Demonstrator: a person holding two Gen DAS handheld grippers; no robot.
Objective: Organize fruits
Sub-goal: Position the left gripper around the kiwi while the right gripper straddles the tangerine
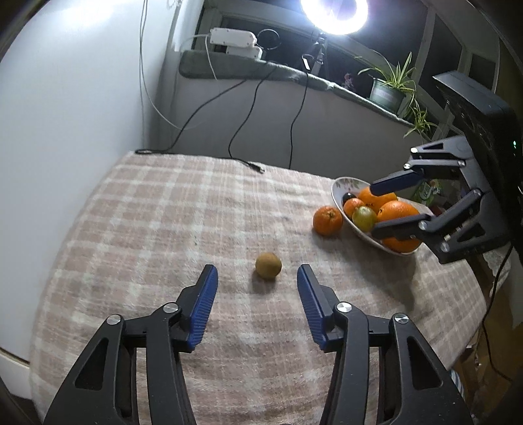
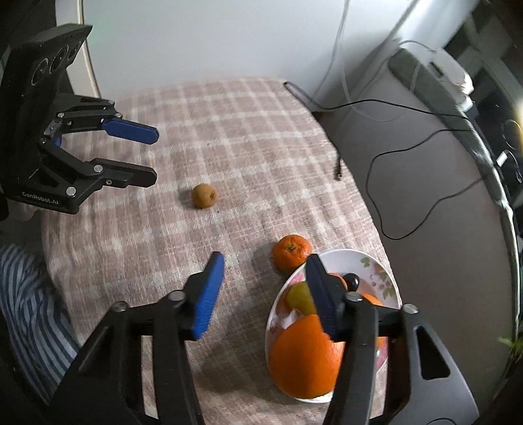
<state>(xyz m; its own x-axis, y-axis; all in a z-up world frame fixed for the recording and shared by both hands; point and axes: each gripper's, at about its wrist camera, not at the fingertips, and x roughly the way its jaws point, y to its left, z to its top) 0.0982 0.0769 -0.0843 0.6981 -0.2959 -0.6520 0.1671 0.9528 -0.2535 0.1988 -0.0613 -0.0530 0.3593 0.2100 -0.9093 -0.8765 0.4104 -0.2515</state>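
A small brown kiwi-like fruit (image 1: 268,265) (image 2: 204,195) lies on the checked cloth, just ahead of my open, empty left gripper (image 1: 257,273) (image 2: 155,157). A mandarin (image 1: 327,220) (image 2: 291,252) lies on the cloth beside a white floral bowl (image 1: 338,189) (image 2: 376,264). The bowl holds oranges (image 1: 397,212) (image 2: 304,356), a green-yellow fruit (image 1: 363,217) (image 2: 299,296) and a dark one (image 1: 348,196). My right gripper (image 1: 372,209) (image 2: 264,264) is open and empty over the bowl's near rim.
The table wears a pink-and-white checked cloth (image 1: 163,229) (image 2: 245,147). Black cables (image 1: 251,165) (image 2: 338,170) lie at its far edge. A sill with potted plants (image 1: 389,91) and a ring light (image 1: 333,13) stands behind. A striped sleeve (image 2: 29,310) shows at left.
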